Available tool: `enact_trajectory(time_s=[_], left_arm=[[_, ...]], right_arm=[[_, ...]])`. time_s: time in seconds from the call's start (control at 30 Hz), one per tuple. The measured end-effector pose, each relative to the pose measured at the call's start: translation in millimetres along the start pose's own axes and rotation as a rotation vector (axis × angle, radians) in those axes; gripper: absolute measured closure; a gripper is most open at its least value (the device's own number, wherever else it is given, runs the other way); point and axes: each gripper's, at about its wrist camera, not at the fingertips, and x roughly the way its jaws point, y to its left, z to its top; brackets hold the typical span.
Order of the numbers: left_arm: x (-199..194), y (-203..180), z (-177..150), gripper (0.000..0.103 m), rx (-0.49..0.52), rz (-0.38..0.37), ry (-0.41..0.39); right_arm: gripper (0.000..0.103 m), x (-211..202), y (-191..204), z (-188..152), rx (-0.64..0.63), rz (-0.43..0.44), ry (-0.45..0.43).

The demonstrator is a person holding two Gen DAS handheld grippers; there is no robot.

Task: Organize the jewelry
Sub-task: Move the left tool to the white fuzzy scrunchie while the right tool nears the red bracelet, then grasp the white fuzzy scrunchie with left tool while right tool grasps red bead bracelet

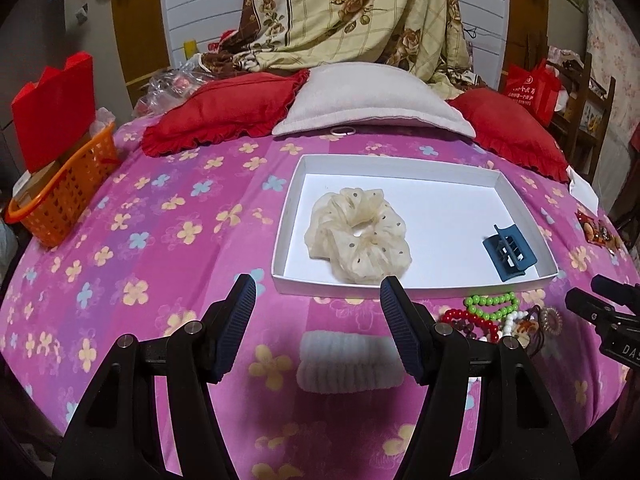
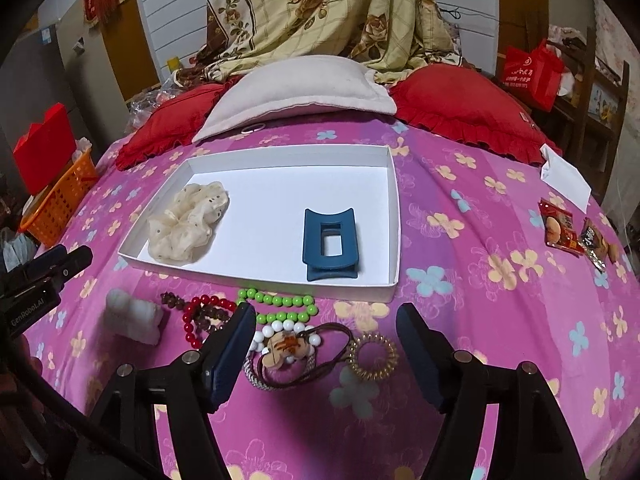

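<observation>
An orange plastic basket (image 1: 60, 196) holding red card sits at the far left edge of the bed, on the pink flowered sheet (image 1: 168, 216). To its right, the left gripper (image 1: 318, 300) hangs above the sheet with its jaws spread wide and nothing between them; a white fluffy hair tie (image 1: 348, 366) lies on the sheet beneath the gap. Beyond it rests the shallow white box tray (image 1: 288, 216). Inside, a cream dotted scrunchie (image 1: 360, 236) lies near the tray's left front, and a blue claw clip (image 1: 509, 251) lies well apart at the right front corner.

Just in front of the tray's near wall is a heap of loose jewelry: a red bead bracelet (image 2: 200, 316), a green bead bracelet (image 2: 280, 308), a white bead bracelet (image 2: 290, 326), a brown cord hair tie with what may be a wooden charm (image 2: 286, 348), and a gold spiral hair tie (image 2: 374, 356). The right gripper (image 2: 326, 334) hovers over this heap, jaws wide apart and empty, its left finger covering part of the beads. Snack packets (image 2: 560, 228) lie far right.
</observation>
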Motion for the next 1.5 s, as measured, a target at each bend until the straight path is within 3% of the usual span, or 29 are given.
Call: enact_trajectory(time_s=[0.53, 1.13, 1.2, 1.27, 1.5], left_arm=[[-16, 5, -13, 0.038, 0.000, -0.016, 0.000], [3, 41, -29, 0.038, -0.172, -0.230, 0.139], [10, 38, -30, 0.038, -0.164, -0.242, 0.159], [15, 36, -32, 0.038, -0.156, -0.245, 0.170], [37, 33, -36, 0.038, -0.151, -0.221, 0.206]], right_arm=[[0.029, -14, 6, -8, -0.021, 0.006, -0.013], [0.029, 3, 11, -20, -0.086, 0.082, 0.031], [0.034, 7, 14, -20, -0.097, 0.103, 0.039], [0.046, 11, 17, -19, -0.107, 0.123, 0.049], [0.060, 43, 38, -12, -0.132, 0.202, 0.114]])
